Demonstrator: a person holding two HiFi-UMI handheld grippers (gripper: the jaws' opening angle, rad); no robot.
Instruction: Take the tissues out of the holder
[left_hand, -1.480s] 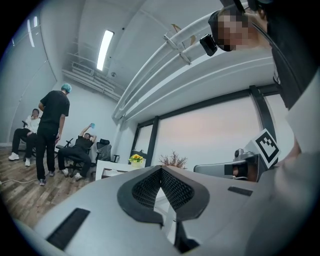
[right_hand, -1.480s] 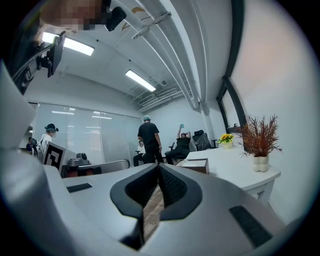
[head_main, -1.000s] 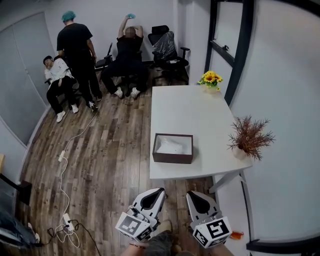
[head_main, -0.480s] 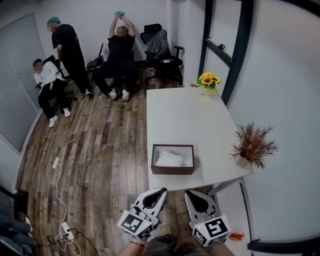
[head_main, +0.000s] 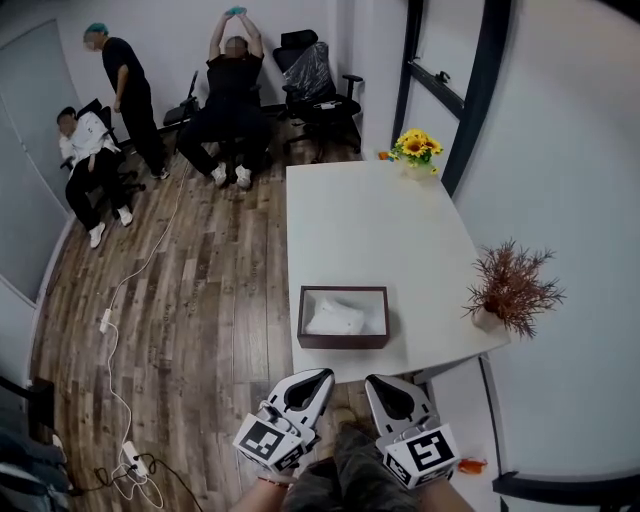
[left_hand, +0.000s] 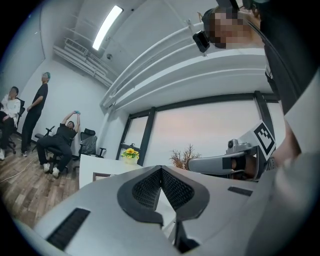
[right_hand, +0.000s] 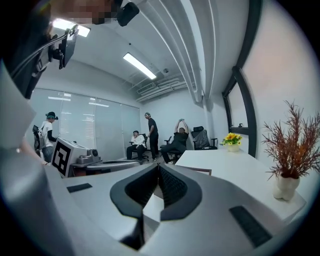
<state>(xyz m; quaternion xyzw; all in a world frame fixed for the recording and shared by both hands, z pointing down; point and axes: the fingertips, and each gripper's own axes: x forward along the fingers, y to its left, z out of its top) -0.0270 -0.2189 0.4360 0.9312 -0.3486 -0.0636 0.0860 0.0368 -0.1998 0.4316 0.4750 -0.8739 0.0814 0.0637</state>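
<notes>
Nearest the person, short of the counter (head_main: 380, 230), the left gripper (head_main: 318, 377) and right gripper (head_main: 371, 381) hang with fingers clenched on nothing. No step looks done yet: soft, crumpled white tissues (head_main: 335, 318) lie inside the rigid, dark brown rectangular holder (head_main: 343, 342) at the smooth white counter's near edge.
</notes>
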